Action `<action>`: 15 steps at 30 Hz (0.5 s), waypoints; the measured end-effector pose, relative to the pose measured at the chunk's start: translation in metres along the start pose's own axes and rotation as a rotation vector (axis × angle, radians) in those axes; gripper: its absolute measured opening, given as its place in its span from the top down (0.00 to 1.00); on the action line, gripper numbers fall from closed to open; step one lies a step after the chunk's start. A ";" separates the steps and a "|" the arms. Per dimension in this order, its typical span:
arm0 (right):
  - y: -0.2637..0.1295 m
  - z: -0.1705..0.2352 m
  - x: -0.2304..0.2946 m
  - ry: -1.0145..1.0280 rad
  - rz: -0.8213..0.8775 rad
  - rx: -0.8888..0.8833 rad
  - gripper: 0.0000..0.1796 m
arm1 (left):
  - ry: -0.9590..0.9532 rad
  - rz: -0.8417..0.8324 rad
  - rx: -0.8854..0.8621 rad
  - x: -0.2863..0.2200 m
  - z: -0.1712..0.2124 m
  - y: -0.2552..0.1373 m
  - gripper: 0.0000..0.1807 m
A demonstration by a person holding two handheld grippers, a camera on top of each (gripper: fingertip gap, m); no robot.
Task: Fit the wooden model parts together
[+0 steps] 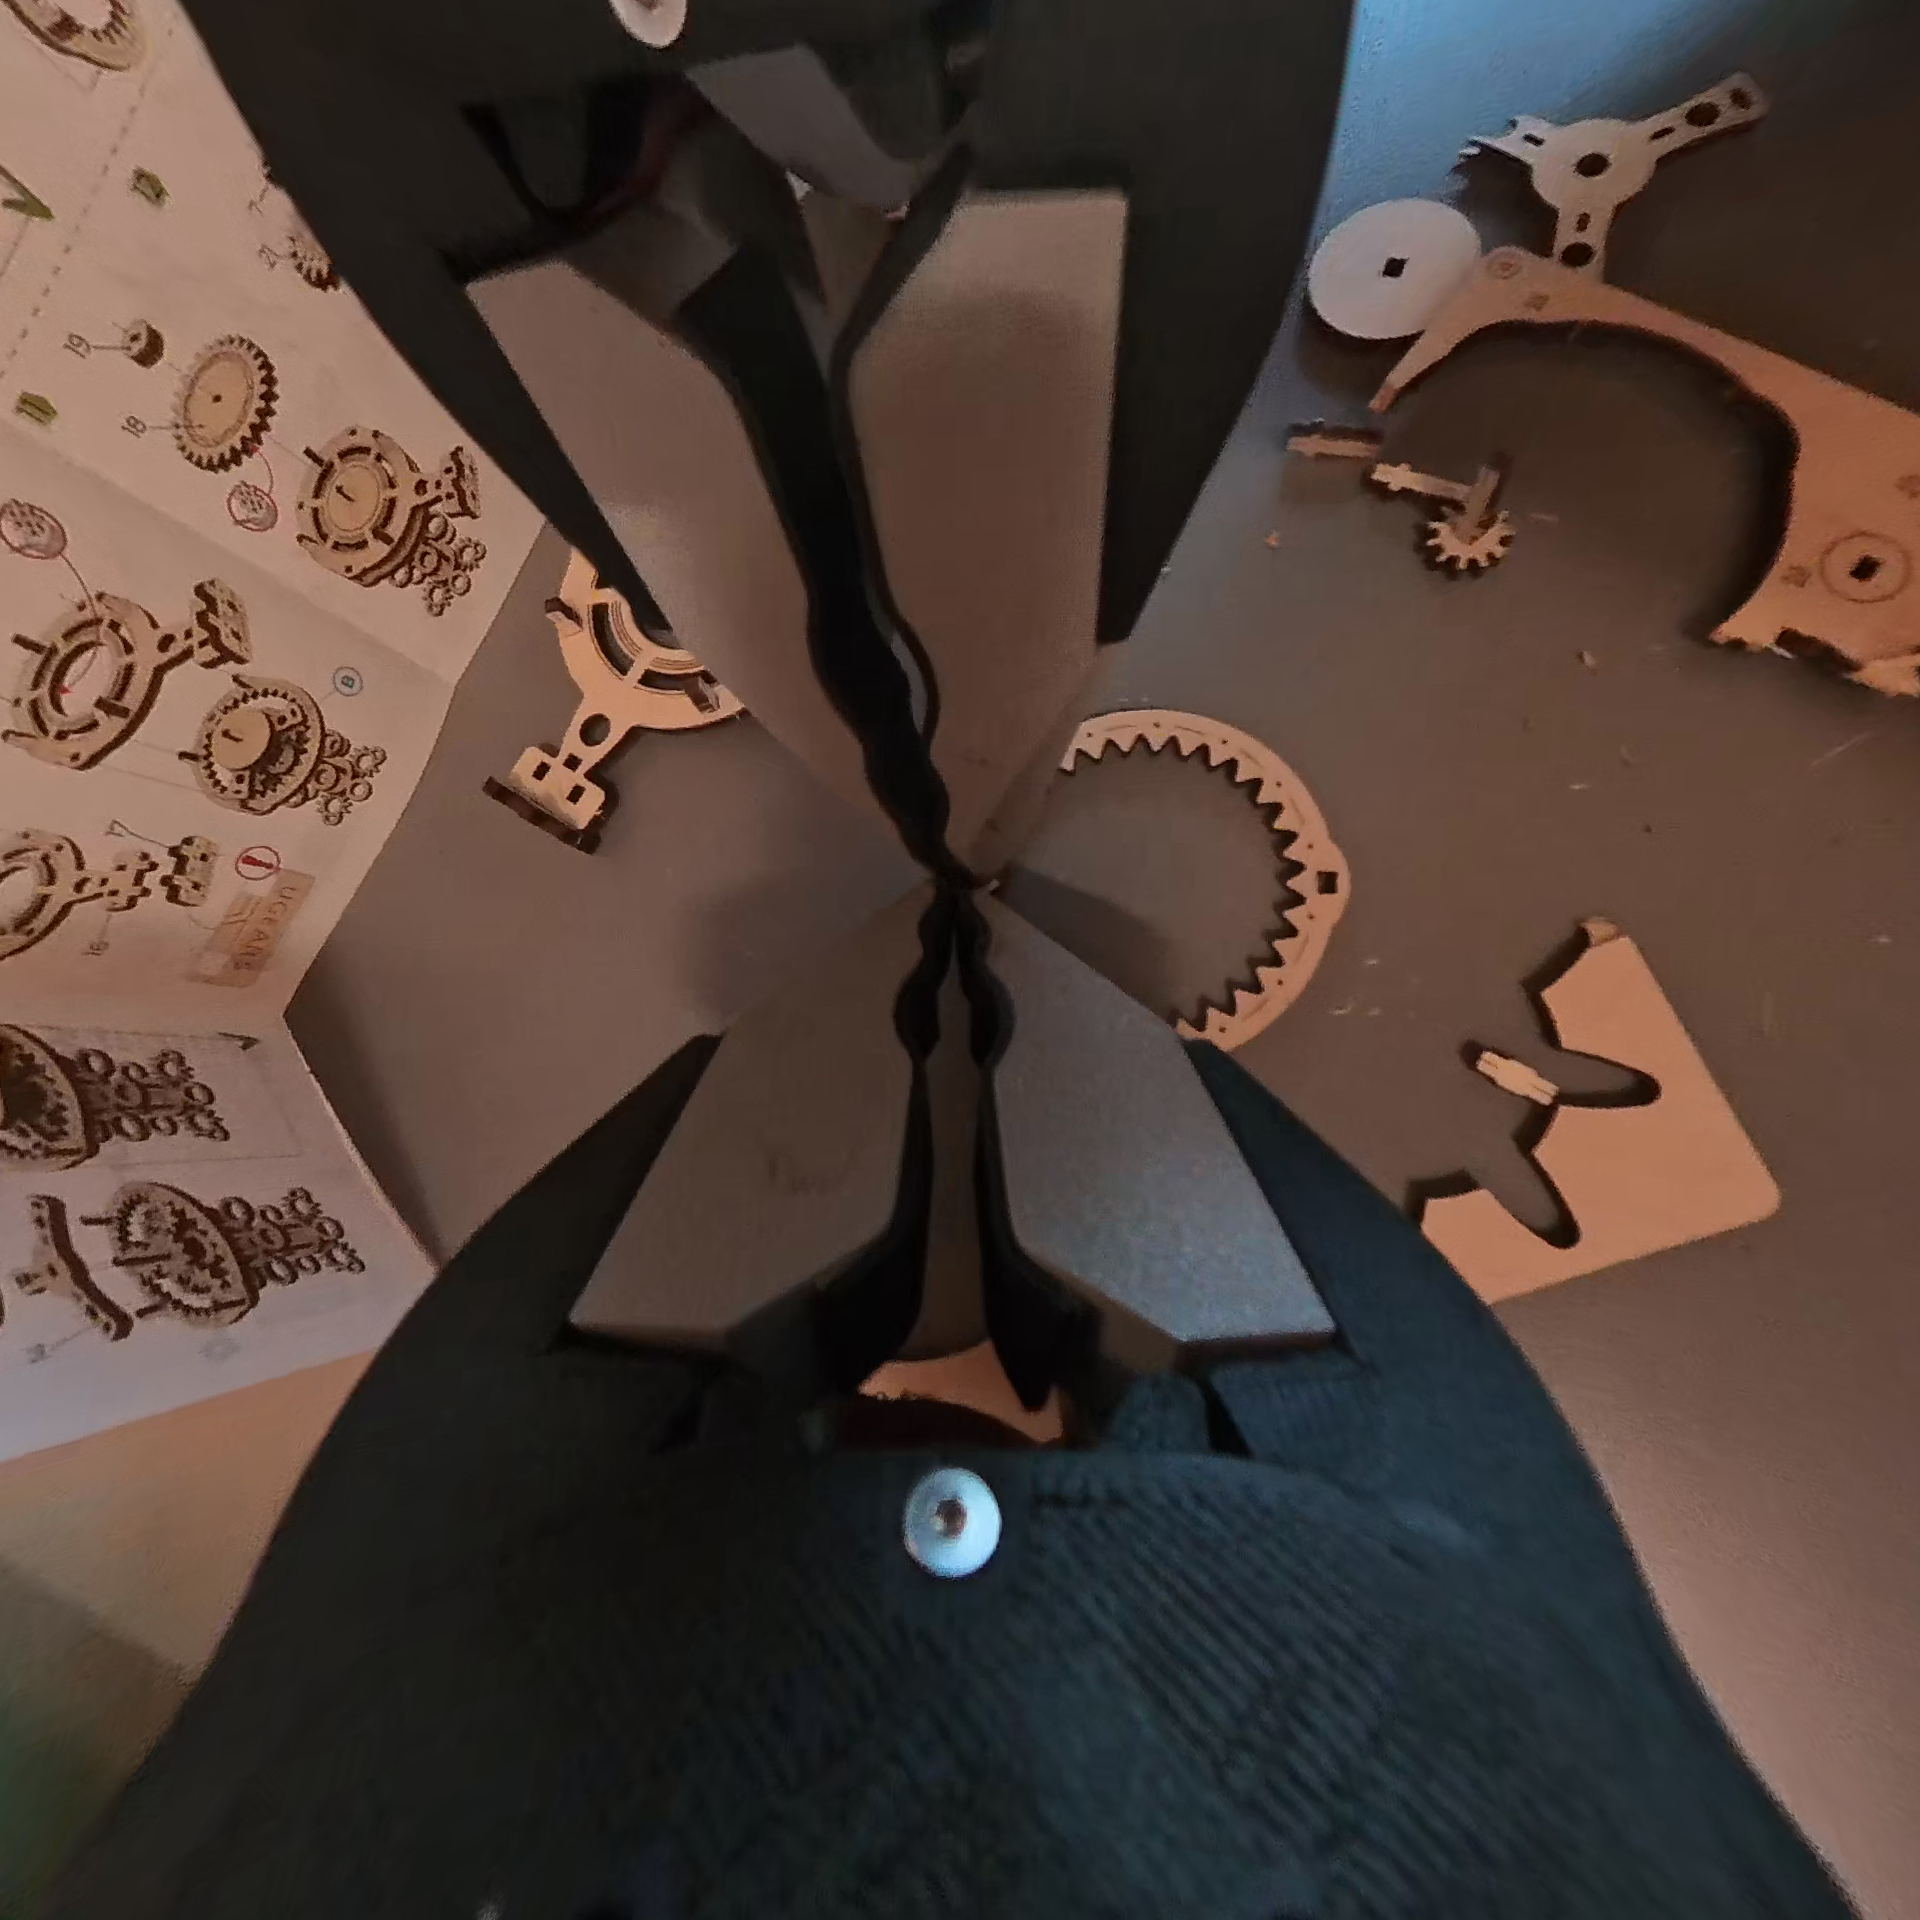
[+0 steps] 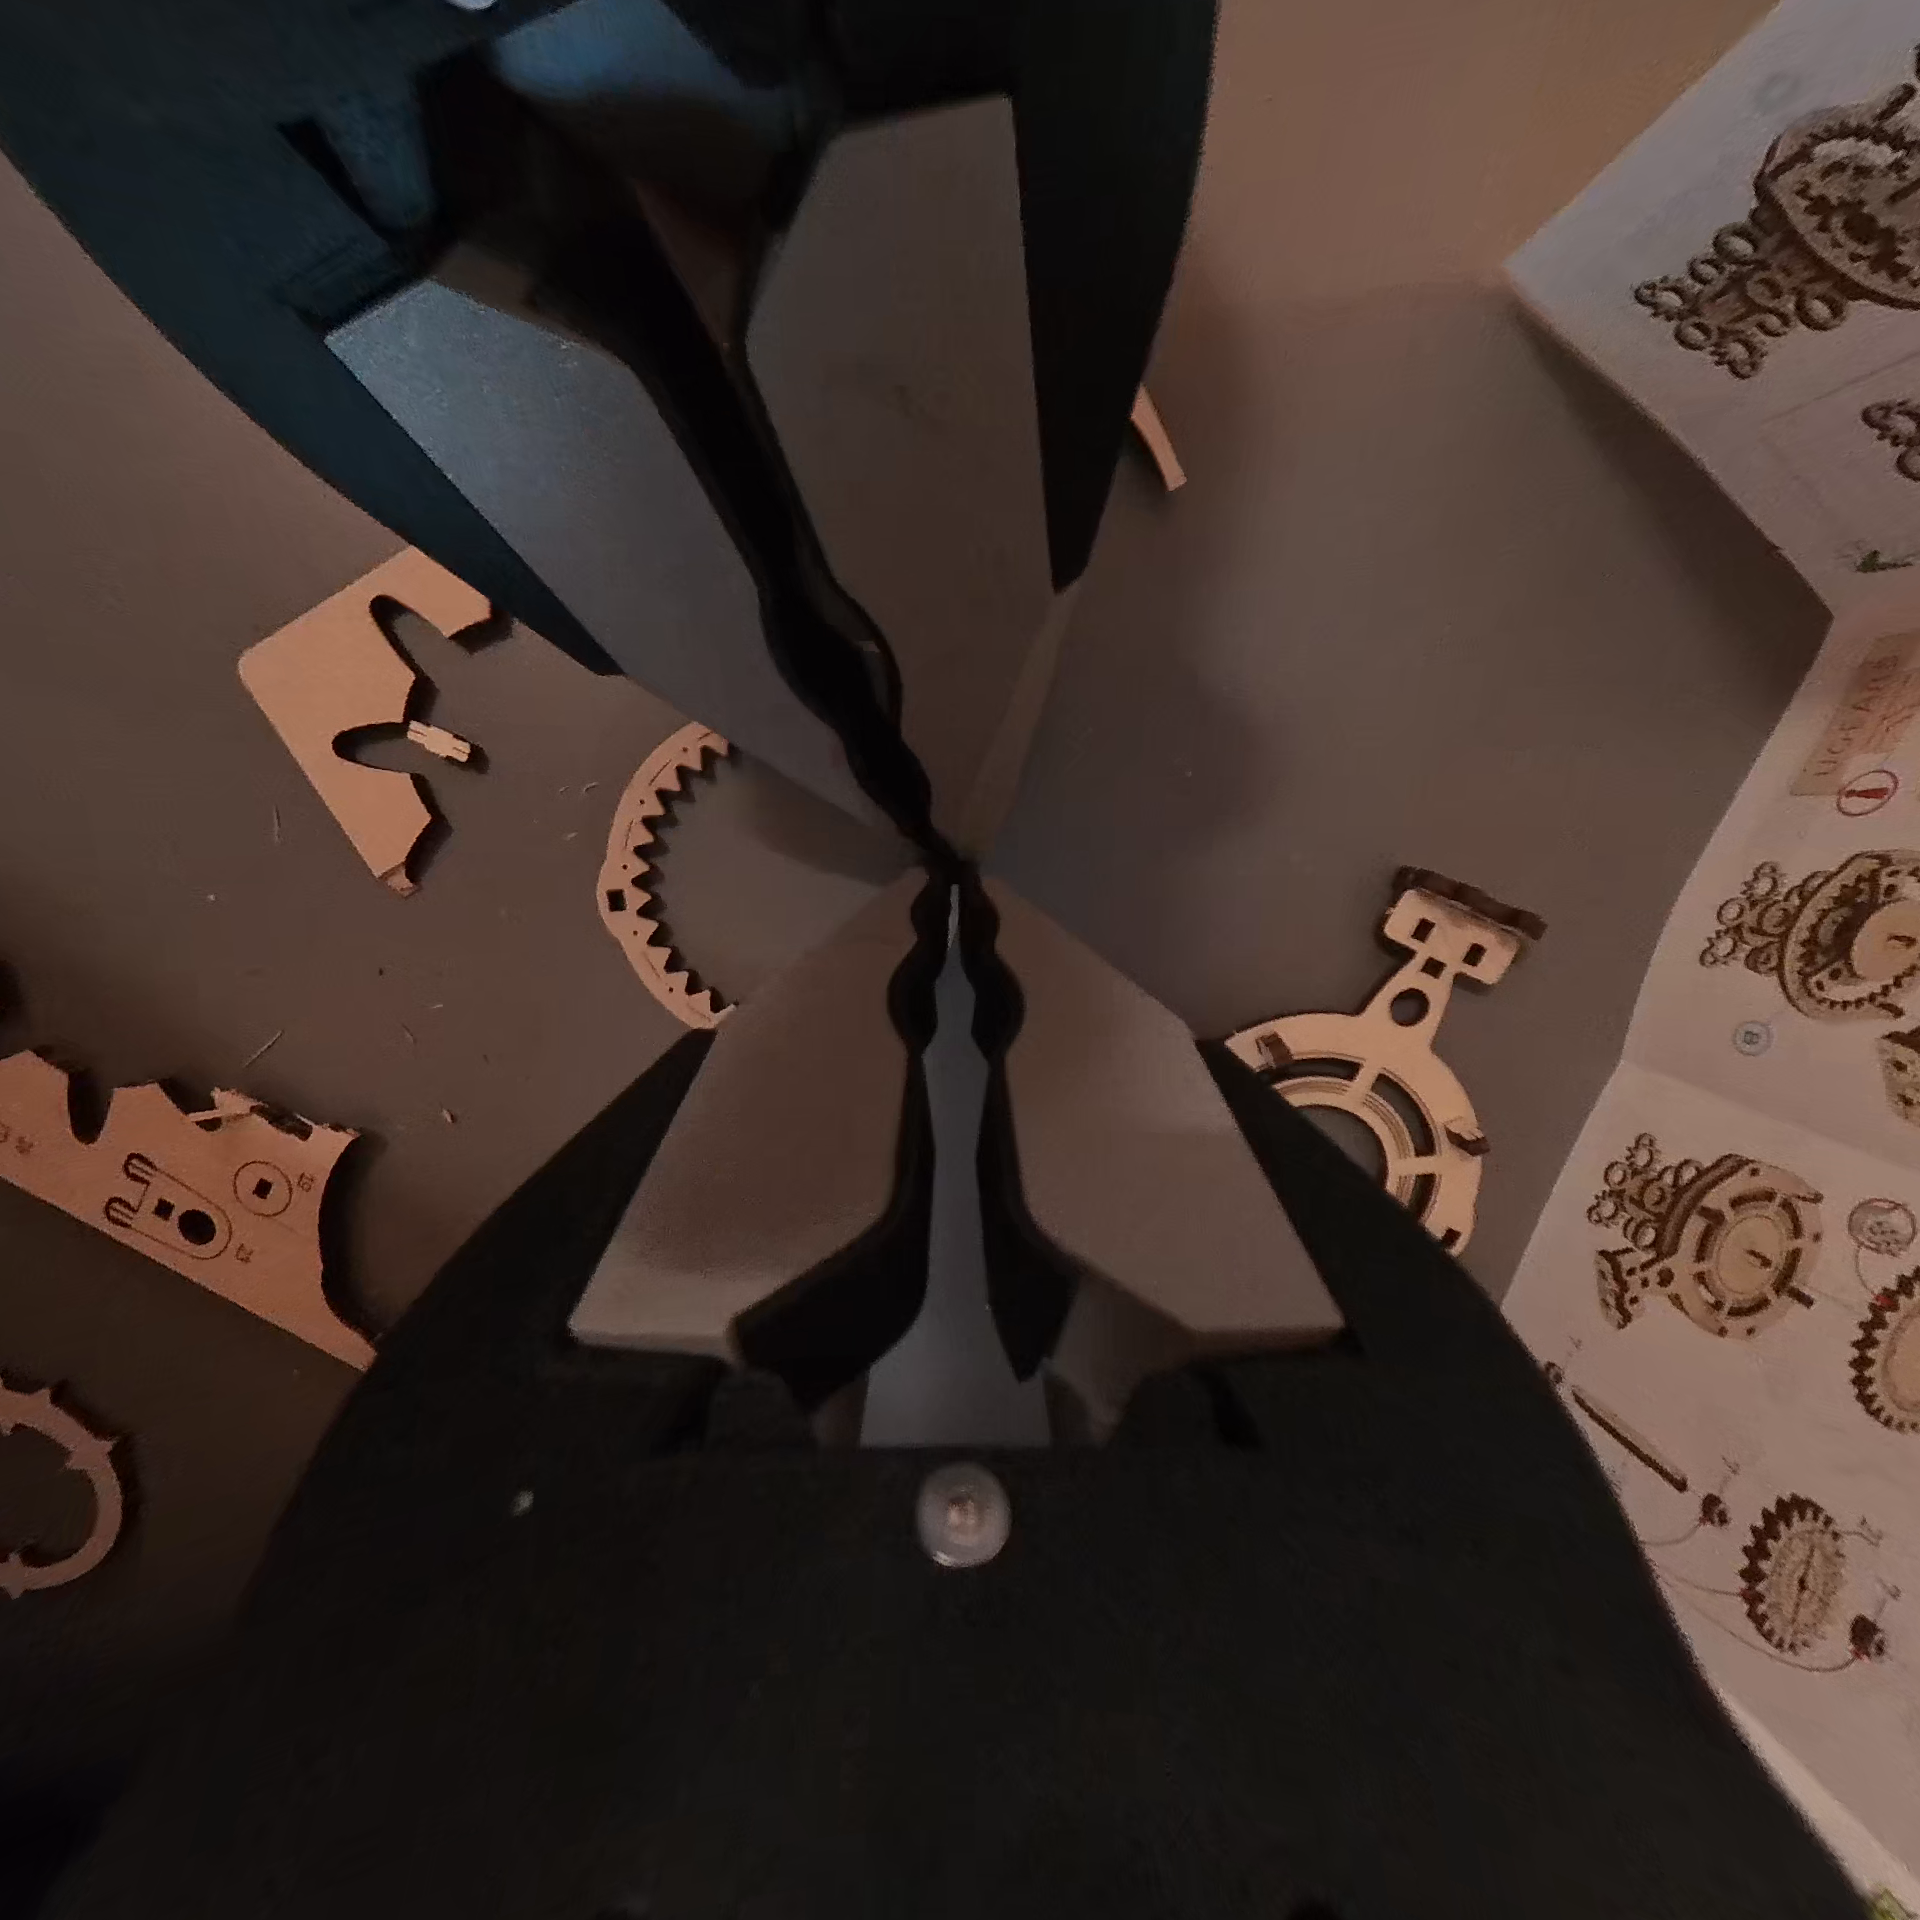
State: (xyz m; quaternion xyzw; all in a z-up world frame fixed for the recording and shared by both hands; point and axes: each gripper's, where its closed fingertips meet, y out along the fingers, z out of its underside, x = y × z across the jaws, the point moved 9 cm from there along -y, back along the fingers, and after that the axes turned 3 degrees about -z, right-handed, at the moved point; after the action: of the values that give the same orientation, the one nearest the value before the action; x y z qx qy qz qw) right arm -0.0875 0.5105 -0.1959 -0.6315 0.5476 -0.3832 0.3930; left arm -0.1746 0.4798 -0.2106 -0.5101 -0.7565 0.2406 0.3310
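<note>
My two grippers point at each other over a grey table, tip to tip. In the left wrist view my left gripper (image 1: 951,920) comes up from below, shut, and the right gripper (image 1: 935,847) comes down from above, shut. In the right wrist view my right gripper (image 2: 951,909) meets the left gripper (image 2: 925,831). A tiny pale speck shows where the tips meet; I cannot tell what it is. A wooden ring gear with inner teeth (image 1: 1288,862) (image 2: 634,894) lies beside the tips. A round wooden frame with an arm (image 1: 623,707) (image 2: 1392,1101) lies on the other side.
An illustrated instruction sheet (image 1: 156,623) (image 2: 1766,1143) covers one side of the table. Plywood offcuts (image 1: 1621,1122) (image 2: 187,1195) lie around, one with a small pin (image 1: 1517,1075) (image 2: 442,743). A disc (image 1: 1392,265), a three-arm piece (image 1: 1590,166) and a small gear on an axle (image 1: 1465,530) lie farther off. Only a small space, under 4 cm, lies between the two pairs of fingers.
</note>
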 end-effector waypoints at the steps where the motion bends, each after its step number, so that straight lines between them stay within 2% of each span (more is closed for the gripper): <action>1: 0.000 0.001 -0.001 0.007 -0.007 -0.009 1.00 | -0.011 0.008 -0.008 0.001 0.001 0.000 1.00; 4: -0.001 0.002 -0.001 0.027 -0.024 -0.045 1.00 | -0.047 0.032 -0.044 0.003 0.005 0.000 1.00; 10: -0.006 0.004 -0.002 0.071 -0.036 -0.053 1.00 | 0.001 -0.013 -0.056 -0.003 0.005 0.000 1.00; 15: -0.039 0.002 0.004 0.148 0.016 -0.206 1.00 | -0.021 -0.039 -0.071 0.000 0.008 -0.005 1.00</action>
State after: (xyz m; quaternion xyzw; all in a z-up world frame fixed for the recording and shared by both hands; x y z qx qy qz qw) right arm -0.0701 0.5105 -0.1612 -0.6343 0.6166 -0.3675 0.2872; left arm -0.1840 0.4777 -0.2125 -0.5041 -0.7779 0.2125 0.3092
